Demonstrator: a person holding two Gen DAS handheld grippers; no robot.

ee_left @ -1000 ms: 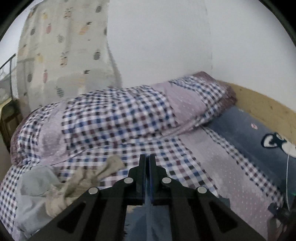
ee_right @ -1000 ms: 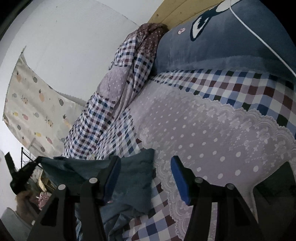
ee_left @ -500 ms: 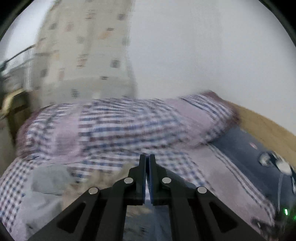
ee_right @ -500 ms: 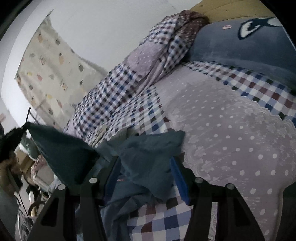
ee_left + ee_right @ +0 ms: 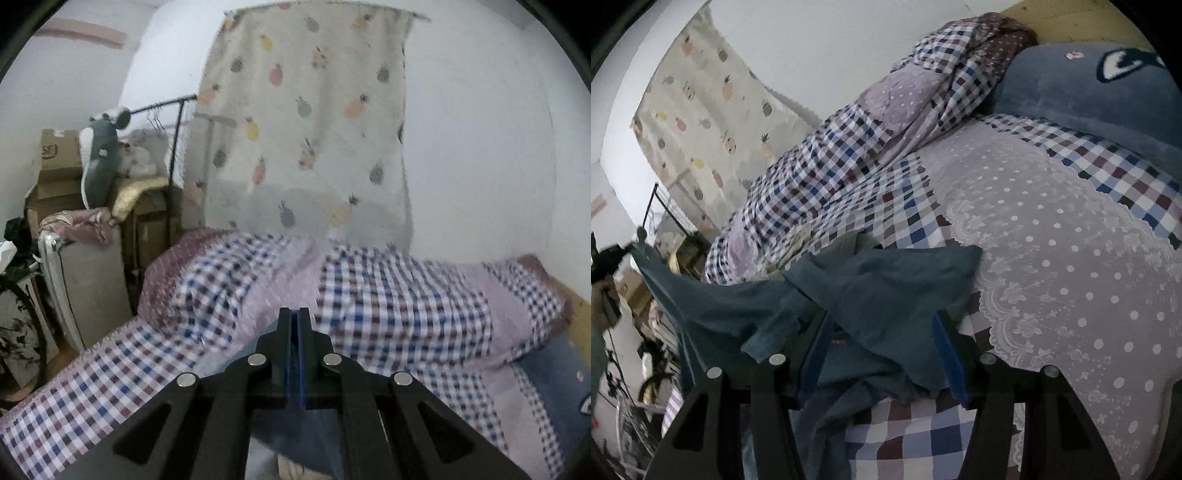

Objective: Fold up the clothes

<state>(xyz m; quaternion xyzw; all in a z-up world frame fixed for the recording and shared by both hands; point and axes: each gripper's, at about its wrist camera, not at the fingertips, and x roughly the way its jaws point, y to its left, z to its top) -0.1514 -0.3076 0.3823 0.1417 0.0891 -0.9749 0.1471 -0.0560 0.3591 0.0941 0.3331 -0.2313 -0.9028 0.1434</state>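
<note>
A dark teal-blue garment (image 5: 886, 284) lies crumpled on the checked bedspread (image 5: 908, 221) and is stretched up toward the left. My left gripper (image 5: 294, 321) is shut on one edge of it, and blue cloth (image 5: 295, 424) hangs below the jaws. In the right wrist view that left gripper (image 5: 613, 258) shows at the far left edge, raised, with the garment taut from it. My right gripper (image 5: 882, 332) stands open low over the bed, with the garment's loose folds between and over its blue fingers (image 5: 947, 350). Their pads do not press on it.
A beige and a grey garment (image 5: 798, 243) lie bunched behind the blue one. A rolled checked quilt (image 5: 388, 295) runs along the wall, with a blue pillow (image 5: 1089, 92) at the head. A pineapple curtain (image 5: 306, 129), clothes rack (image 5: 177, 122), boxes and a suitcase (image 5: 88, 288) crowd the bed's foot.
My left gripper has swung up and to the left with the garment edge, so its view now faces the curtain and rack. The garment has stretched out and spread across my right gripper's fingers.
</note>
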